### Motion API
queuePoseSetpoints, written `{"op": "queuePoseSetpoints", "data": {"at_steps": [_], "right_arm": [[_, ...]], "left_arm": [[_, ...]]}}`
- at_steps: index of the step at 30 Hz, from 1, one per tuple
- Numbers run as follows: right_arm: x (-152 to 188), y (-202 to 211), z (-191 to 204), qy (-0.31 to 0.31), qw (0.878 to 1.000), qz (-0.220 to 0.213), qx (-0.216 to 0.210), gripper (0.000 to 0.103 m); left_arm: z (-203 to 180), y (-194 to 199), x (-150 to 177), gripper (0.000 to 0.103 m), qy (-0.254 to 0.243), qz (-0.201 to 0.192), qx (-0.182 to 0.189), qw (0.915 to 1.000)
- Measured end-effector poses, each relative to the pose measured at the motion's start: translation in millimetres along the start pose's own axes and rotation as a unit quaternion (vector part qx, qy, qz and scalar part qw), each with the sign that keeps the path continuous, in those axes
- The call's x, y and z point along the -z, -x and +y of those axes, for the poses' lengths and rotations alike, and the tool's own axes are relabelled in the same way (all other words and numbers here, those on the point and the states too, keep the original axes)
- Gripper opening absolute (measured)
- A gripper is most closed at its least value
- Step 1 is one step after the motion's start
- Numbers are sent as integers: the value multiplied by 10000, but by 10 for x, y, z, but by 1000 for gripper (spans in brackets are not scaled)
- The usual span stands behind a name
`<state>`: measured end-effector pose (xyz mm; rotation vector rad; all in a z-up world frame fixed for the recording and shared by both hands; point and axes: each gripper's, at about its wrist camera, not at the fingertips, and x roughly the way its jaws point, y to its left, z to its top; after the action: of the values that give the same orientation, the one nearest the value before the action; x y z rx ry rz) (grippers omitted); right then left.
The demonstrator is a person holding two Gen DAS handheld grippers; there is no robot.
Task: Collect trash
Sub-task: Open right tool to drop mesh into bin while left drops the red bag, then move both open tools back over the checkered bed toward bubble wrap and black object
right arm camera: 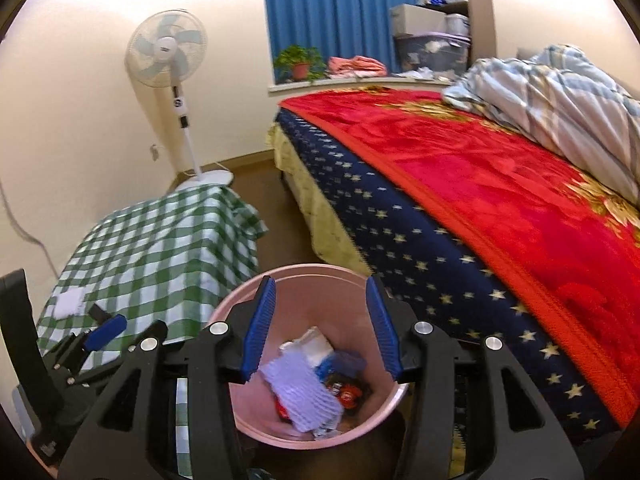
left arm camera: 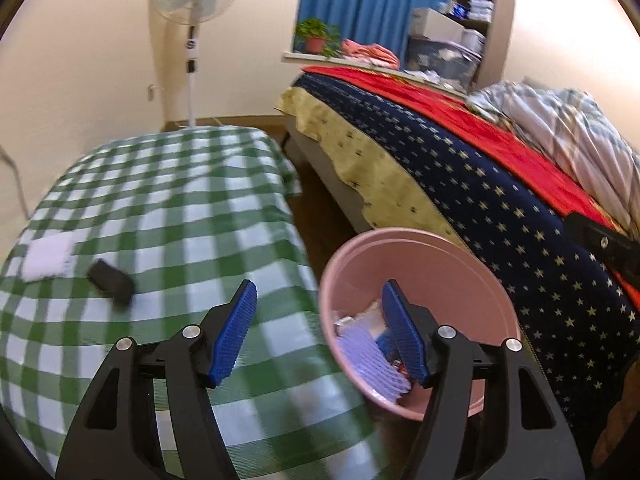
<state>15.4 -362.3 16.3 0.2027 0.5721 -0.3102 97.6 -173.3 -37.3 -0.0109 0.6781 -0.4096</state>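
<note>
Two left: a white pad (left arm camera: pixel 47 255) and a small black thing (left arm camera: pixel 111 283) lie on the checked table (left arm camera: pixel 192 200), near its left end, just beside each other; whether they touch I cannot tell
Done: several bits of trash already lie in the pink bin (right arm camera: pixel 240 420), so most of the collecting looks finished, by my judgement
Remaining: if both table items count as trash, they need picking up and dropping in; the black thing may not be trash at all, it is too blurred to name
Bin place: on the floor between the table and the bed (right arm camera: pixel 480 184), just beside the table's near corner
Bin contents: a pale purple foam net (right arm camera: pixel 302 394) on top, a white crumpled wrapper (right arm camera: pixel 316 344) behind it, something blue (right arm camera: pixel 340 362) to its right, a red and black packet (right arm camera: pixel 346 392) low on the right; the pile covers the bottom and sits far below the rim
Right gripper (right arm camera: pixel 318 328): directly over the bin mouth, fingers spread wide, nothing between them
Left gripper (left arm camera: pixel 316 332): straddling the gap between table edge and bin, one blue finger over the cloth and the other over the bin's near rim, fingers spread, holding nothing
Next call: my guess is that the left one is better placed for the table items, since they lie on its side
Risk: the pad is flat on cloth, so the fingers may catch the cloth with it
</note>
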Motion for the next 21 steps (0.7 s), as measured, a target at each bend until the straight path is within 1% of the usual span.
{"op": "queuePoseSetpoints", "data": {"at_steps": [5,8,10,12,14,16,18,19,21], "right_arm": [[30,-28,236,131,9995,-30,-289,48],[39,-72,428,190,9983,-23,-543,48],[48,-89,544,237,9973,-38,-690,48],[51,-119,689,309,9956,-53,-883,48],[65,-162,819,365,9938,-50,-1045,48],[83,-233,965,386,9912,3,-1263,45],[103,-295,1108,393,9884,56,-1467,41],[114,-318,1170,392,9869,82,-1564,37],[133,-390,1315,398,9830,143,-1789,34]], "left_arm": [[336,127,0,64,287,-119,-284,9991],[520,174,4,63,445,-183,-457,9978],[639,202,5,59,527,-234,-591,9966],[736,227,6,59,598,-290,-717,9952],[843,253,8,55,685,-348,-811,9937],[947,265,4,43,763,-378,-923,9921],[1067,280,9,42,865,-432,-1068,9896],[1128,288,13,39,924,-468,-1142,9880],[1230,293,30,33,1005,-476,-1276,9856]]}}
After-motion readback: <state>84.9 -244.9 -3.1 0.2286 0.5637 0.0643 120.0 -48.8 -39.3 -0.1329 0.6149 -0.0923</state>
